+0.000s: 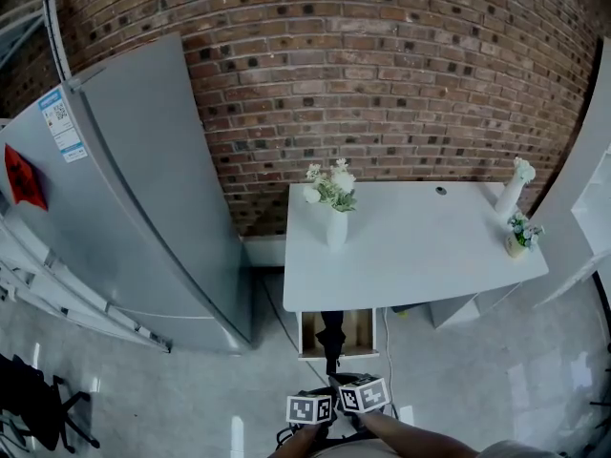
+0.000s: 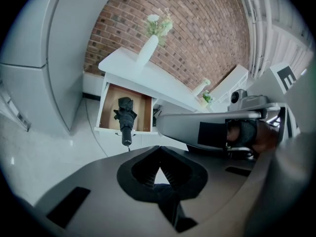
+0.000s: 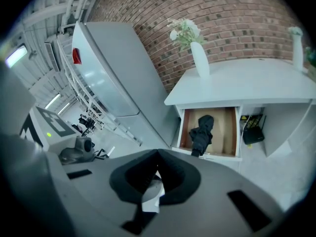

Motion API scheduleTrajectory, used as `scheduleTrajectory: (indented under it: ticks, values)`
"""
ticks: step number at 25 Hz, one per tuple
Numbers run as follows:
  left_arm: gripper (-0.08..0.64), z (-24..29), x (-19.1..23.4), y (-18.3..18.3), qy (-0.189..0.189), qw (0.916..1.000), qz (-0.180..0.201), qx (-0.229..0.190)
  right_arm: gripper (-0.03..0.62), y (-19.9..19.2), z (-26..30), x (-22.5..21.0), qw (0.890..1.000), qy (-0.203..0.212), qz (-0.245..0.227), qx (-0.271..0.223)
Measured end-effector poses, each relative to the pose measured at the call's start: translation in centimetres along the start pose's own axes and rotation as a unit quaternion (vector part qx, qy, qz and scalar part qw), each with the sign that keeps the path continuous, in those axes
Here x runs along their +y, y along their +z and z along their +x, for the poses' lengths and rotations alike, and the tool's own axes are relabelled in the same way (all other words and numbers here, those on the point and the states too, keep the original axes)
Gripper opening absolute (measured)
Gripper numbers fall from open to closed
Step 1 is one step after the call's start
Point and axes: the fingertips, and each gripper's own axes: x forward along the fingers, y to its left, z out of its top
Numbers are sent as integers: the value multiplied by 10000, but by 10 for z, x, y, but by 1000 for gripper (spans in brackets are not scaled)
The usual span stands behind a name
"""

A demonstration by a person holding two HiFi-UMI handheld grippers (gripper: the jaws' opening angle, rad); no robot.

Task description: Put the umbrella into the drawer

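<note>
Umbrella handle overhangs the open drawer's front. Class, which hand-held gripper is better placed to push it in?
Right, though narrowly. Both are shut and empty; in the head view the right hand-held gripper sits slightly nearer the drawer than the left hand-held gripper, with the umbrella just ahead.

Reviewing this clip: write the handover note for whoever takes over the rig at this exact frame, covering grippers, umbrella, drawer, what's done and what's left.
Left gripper: shut, empty, held back from the desk.
Right gripper: shut, empty, beside the left one.
Umbrella: folded, lying lengthwise in the open drawer under the white desk. Its handle end juts over the drawer's front edge.
Done: the umbrella lies in the drawer, with neither gripper on it.
Left: probably nudge the handle end fully inside. The drawer stands open.
</note>
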Motion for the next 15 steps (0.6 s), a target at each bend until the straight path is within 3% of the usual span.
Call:
scheduleTrajectory:
  ticks: [15]
  values:
    - [8,-5,3,-12,-45,9995,297,69,17,-14,-6,1,9993,-271,232,-105]
